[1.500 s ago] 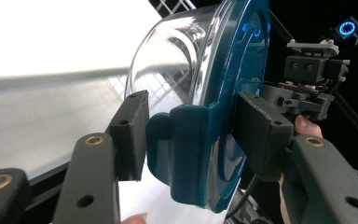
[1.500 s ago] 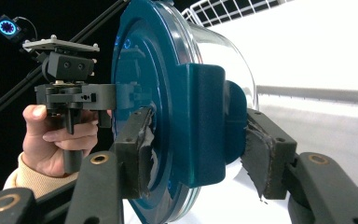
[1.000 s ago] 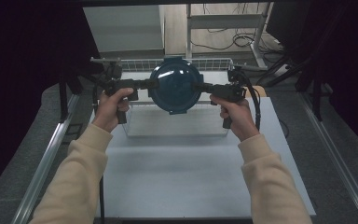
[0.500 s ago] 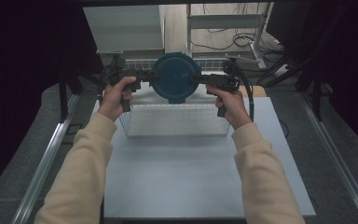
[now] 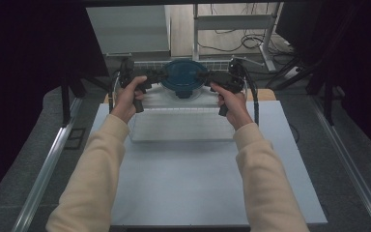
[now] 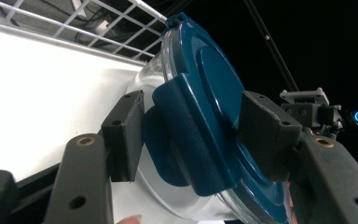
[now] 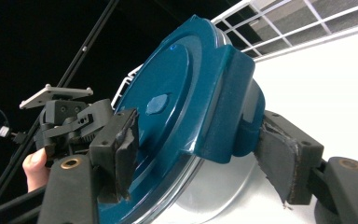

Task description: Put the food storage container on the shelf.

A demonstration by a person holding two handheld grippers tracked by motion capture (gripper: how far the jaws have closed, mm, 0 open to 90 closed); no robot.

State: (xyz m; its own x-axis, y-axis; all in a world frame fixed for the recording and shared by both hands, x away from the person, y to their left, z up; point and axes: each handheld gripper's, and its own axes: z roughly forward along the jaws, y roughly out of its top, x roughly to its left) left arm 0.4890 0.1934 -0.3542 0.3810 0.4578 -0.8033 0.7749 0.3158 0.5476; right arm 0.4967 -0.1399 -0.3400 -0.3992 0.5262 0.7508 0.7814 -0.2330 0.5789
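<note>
A round clear container with a dark blue lid point(image 5: 184, 79) sits at the far end of a white wire basket point(image 5: 183, 128). My left gripper point(image 5: 162, 76) is at its left side and my right gripper point(image 5: 206, 76) at its right. In the left gripper view the jaws point(image 6: 191, 135) straddle a lid clip point(image 6: 186, 140). They have just been opening and the pads stand slightly off it. In the right gripper view the jaws point(image 7: 196, 154) straddle the opposite clip point(image 7: 228, 107). They too have been opening, and the clip is loose between them.
The basket rests on a pale blue table top point(image 5: 188, 179) with metal rails along both sides. Its wire rim point(image 6: 121, 23) runs just behind the container. A hand shows on the other gripper point(image 7: 70, 116). Dark curtains and a desk frame stand beyond.
Both hands carried the container away from the person and down into the far end of the basket. The container now looks smaller and lower in the high view.
</note>
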